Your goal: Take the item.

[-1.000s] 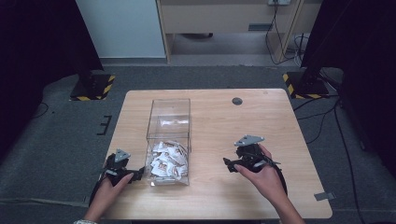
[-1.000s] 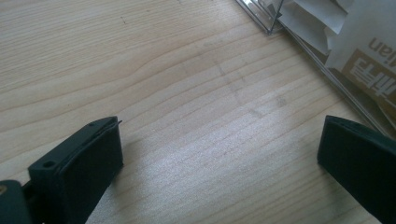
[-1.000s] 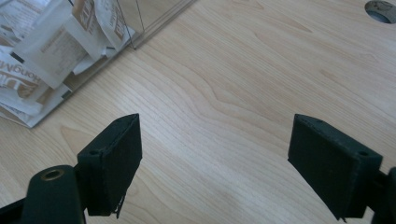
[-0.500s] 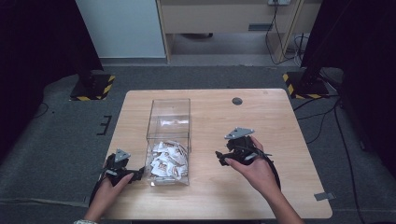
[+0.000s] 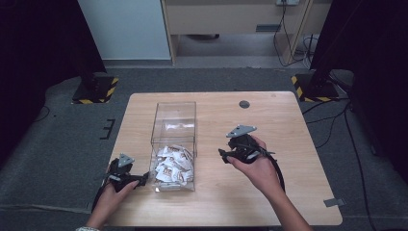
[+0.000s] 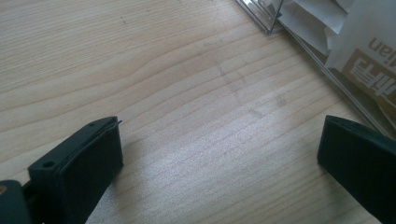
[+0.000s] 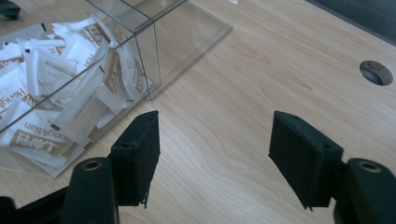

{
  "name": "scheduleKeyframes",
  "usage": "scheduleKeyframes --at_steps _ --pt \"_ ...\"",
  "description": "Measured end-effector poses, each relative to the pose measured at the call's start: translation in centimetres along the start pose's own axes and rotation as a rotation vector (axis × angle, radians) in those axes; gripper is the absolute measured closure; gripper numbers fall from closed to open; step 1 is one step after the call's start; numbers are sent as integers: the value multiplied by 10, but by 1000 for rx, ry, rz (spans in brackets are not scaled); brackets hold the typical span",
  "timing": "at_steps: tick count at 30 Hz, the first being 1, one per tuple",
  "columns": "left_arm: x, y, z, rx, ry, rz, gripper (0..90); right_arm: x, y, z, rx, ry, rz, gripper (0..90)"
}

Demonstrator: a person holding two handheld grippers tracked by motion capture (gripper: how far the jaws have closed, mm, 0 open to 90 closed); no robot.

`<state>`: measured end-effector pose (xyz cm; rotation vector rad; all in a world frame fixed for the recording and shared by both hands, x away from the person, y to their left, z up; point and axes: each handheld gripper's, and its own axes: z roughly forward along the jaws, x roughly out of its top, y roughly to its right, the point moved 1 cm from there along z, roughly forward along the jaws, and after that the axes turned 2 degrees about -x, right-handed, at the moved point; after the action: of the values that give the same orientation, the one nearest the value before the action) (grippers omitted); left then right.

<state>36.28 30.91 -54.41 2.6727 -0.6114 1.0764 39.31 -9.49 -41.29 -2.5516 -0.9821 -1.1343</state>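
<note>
On the pale wooden table (image 5: 284, 192), a clear plastic box (image 5: 174, 120) stood lengthwise between the person's two hands, and a heap of small white-and-brown paper sachets (image 5: 172, 164) filled its near end, while the far end looked almost bare. The left gripper (image 5: 136, 179) rested low on the wood just beside the box's near left corner, its jaws spread wide with nothing but tabletop between them. The right gripper (image 5: 223, 155) was held above the table to the right of the box, pointing toward it; its jaws had just been closing partway, yet a clear gap remained and nothing lay between them. The sachets looked light, thin and limp, likely to bend or slide against one another, so a pinch on one flat edge or corner sticking up from the heap would probably serve best. The box's walls appeared stiff, smooth and slippery, and tall enough that a sachet would likely have to be reached from above through the open top.
</note>
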Motion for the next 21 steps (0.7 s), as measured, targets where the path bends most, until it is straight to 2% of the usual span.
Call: scheduleKeyframes --at_steps 5,9,12,21 --pt "0 0 0 1 0 -1 0 10 1 -6 18 21 14 391" --pt "0 0 0 1 0 -1 0 25 0 -11 25 38 -5 416" --pt "0 0 0 1 0 -1 0 32 -3 -12 32 42 -2 430" --pt "0 0 0 1 0 -1 0 48 -14 -4 56 45 -14 456"
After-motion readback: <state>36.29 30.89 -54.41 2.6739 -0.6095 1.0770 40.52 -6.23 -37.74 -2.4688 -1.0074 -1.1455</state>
